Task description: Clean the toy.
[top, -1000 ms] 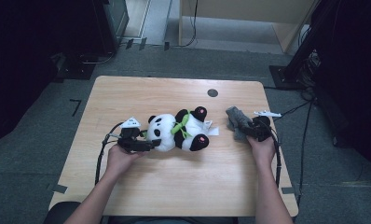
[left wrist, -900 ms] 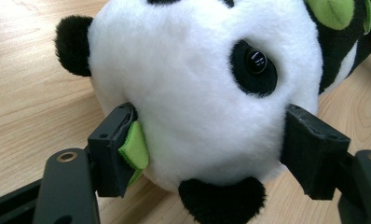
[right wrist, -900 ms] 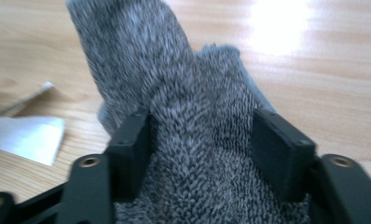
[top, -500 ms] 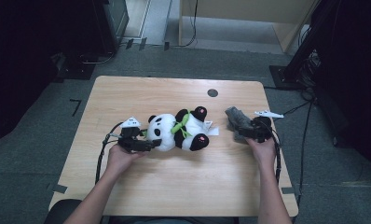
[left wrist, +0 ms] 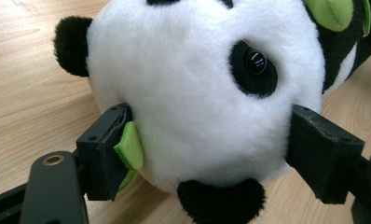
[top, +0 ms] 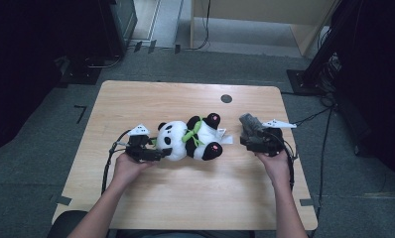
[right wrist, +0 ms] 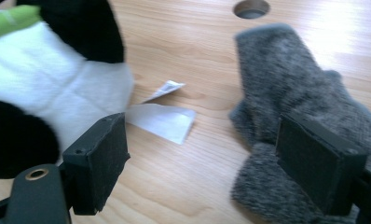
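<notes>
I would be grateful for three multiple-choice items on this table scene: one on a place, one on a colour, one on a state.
1. Where does the grey fuzzy toy lie?
A. right of the panda toy
B. left of the panda
C. on the floor

2. What colour is the panda's scarf?
A. red
B. green
C. blue

3. How does the right gripper stand?
A. shut on the panda
B. shut on a tag
C. open, holding nothing

Key: 1 A, the high view shows it beside the right hand. 2 B, green on the neck. 3 C, bare table lies between the jaws.
</notes>
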